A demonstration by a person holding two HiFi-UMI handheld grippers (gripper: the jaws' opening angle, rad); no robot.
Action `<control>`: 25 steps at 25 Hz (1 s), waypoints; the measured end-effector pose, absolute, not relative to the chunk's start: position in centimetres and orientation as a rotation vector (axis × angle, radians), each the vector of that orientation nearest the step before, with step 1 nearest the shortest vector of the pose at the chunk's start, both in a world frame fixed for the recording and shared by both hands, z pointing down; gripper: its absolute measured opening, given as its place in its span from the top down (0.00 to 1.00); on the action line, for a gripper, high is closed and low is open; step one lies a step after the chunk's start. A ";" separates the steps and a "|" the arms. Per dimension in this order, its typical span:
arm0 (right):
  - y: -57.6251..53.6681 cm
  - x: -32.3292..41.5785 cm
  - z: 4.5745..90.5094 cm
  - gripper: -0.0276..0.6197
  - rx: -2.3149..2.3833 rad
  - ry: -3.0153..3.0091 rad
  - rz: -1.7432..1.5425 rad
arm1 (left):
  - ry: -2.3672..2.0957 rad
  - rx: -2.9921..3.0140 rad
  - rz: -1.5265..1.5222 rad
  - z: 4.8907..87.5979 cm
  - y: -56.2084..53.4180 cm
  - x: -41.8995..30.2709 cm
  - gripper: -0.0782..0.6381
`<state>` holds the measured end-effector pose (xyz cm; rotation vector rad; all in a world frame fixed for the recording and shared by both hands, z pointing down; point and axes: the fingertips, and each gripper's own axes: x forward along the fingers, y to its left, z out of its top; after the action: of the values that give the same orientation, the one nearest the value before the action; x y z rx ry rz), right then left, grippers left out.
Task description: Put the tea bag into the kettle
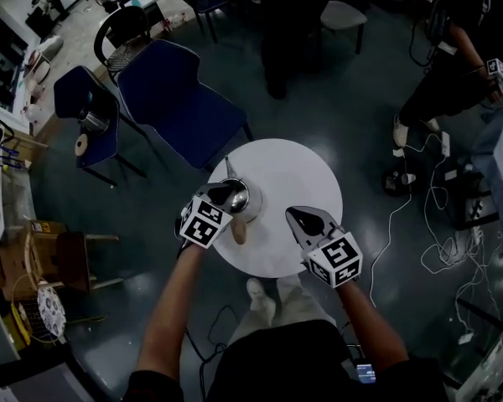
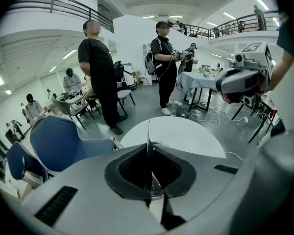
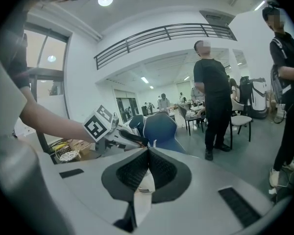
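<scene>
A steel kettle (image 1: 250,199) with a wooden handle (image 1: 239,231) stands on the left side of the round white table (image 1: 293,174). My left gripper (image 1: 226,189) hovers right over the kettle's open top. It is shut on a thin flat tea bag (image 2: 148,131), which is seen edge-on and sticks up past the fingertips. The kettle's rim (image 2: 157,192) shows below the jaws. My right gripper (image 1: 295,214) hangs over the table to the right of the kettle, jaws shut. In the right gripper view a white patch shows under its pads; I cannot tell if it is paper or table.
Two blue chairs (image 1: 180,99) (image 1: 88,107) stand behind the table at the left. A person (image 1: 289,23) stands beyond the far edge and another (image 1: 453,65) at the right. Cables (image 1: 436,199) lie on the floor to the right, and wooden stools and boxes (image 1: 59,258) to the left.
</scene>
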<state>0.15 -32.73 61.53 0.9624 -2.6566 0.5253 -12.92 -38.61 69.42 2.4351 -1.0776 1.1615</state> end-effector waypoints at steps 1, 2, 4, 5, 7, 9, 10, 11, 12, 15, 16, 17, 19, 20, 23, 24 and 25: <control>-32.8 0.3 61.7 0.93 0.966 -2.655 0.528 | -1.076 2.428 1.158 69.7 -38.7 -12.8 0.86; -32.9 0.4 61.9 0.93 0.969 -2.653 0.531 | -1.073 2.425 1.158 69.9 -38.8 -12.8 0.86; -32.8 0.7 62.2 0.93 0.975 -2.647 0.540 | -1.066 2.426 1.164 70.3 -38.9 -12.6 0.86; -32.8 0.7 62.3 0.93 0.978 -2.645 0.544 | -1.063 2.425 1.166 70.5 -38.9 -12.6 0.86; -32.7 0.8 62.4 0.93 0.981 -2.644 0.549 | -1.059 2.420 1.173 70.9 -38.9 -12.7 0.86; -32.8 0.9 62.5 0.93 0.984 -2.642 0.556 | -1.054 2.419 1.182 71.1 -39.0 -12.7 0.86; -32.8 1.0 62.6 0.93 0.985 -2.640 0.559 | -1.051 2.419 1.186 71.2 -39.0 -12.6 0.86; -32.8 1.0 62.7 0.93 0.986 -2.638 0.563 | -1.049 2.418 1.190 71.3 -39.1 -12.6 0.86; -32.8 1.0 62.8 0.93 0.987 -2.637 0.566 | -1.045 2.418 1.195 71.4 -39.1 -12.6 0.86; -32.7 1.2 63.0 0.93 0.987 -2.634 0.573 | -1.026 2.424 1.210 71.6 -39.0 -12.3 0.86; -32.6 1.3 63.0 0.93 0.987 -2.633 0.575 | -1.023 2.425 1.214 71.7 -39.0 -12.2 0.86; -32.6 1.4 63.1 0.93 0.987 -2.632 0.576 | -1.023 2.424 1.216 71.7 -39.0 -12.2 0.86; -32.5 1.7 63.3 0.93 0.985 -2.629 0.579 | -1.024 2.413 1.229 71.9 -39.0 -12.2 0.86; -32.5 1.8 63.4 0.93 0.985 -2.628 0.581 | -1.024 2.410 1.244 72.0 -39.0 -12.2 0.86; -32.2 1.8 63.6 0.93 0.983 -2.624 0.590 | -1.013 2.410 1.300 72.2 -38.8 -12.2 0.86; -32.1 1.7 63.7 0.93 0.982 -2.623 0.593 | -1.009 2.408 1.309 72.4 -38.8 -12.3 0.86; -32.0 1.6 63.8 0.93 0.980 -2.622 0.595 | -1.005 2.405 1.313 72.5 -38.8 -12.3 0.86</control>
<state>1.57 -32.03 63.82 0.9801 -2.6216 0.5948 -12.35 -38.78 72.53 2.4049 -1.0051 1.3127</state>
